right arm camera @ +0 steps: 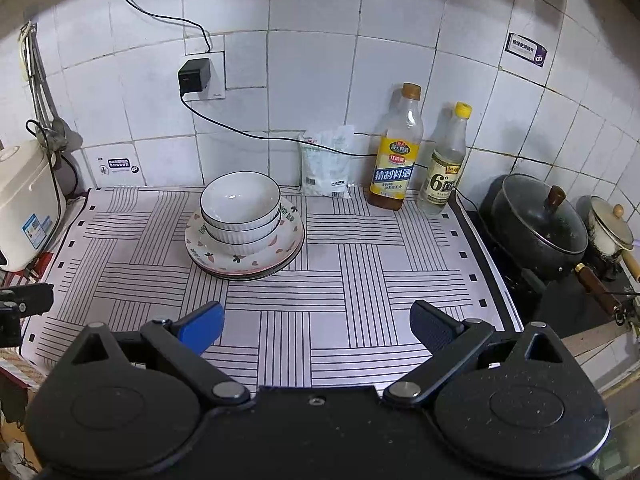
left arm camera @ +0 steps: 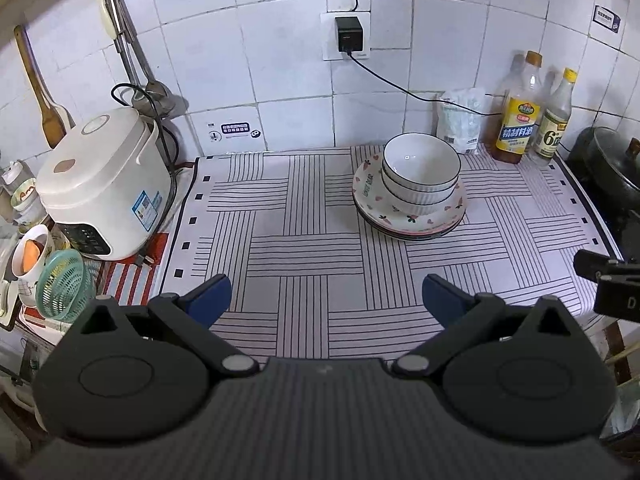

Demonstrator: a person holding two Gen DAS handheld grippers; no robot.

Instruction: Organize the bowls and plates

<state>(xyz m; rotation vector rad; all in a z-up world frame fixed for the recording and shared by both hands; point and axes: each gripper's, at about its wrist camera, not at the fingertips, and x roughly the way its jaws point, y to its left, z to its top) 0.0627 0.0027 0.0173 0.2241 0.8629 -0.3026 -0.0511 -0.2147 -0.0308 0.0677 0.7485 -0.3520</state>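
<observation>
A stack of white ribbed bowls (left arm camera: 420, 172) with dark rims sits nested on a stack of patterned plates (left arm camera: 412, 220) toward the back of the striped mat (left arm camera: 304, 248). The bowls (right arm camera: 240, 208) and the plates (right arm camera: 256, 258) also show in the right wrist view, on the mat (right arm camera: 320, 280). My left gripper (left arm camera: 326, 300) is open and empty, held over the mat's front, well short of the stack. My right gripper (right arm camera: 316, 326) is open and empty, also near the front edge. Part of the right gripper (left arm camera: 612, 280) shows at the right edge of the left wrist view.
A white rice cooker (left arm camera: 104, 184) stands left of the mat, with a green basket (left arm camera: 64, 284) and cups in front. Two bottles (right arm camera: 396, 152) and a white bag (right arm camera: 326, 164) stand by the tiled wall. A black lidded pot (right arm camera: 540, 224) sits on the stove at right.
</observation>
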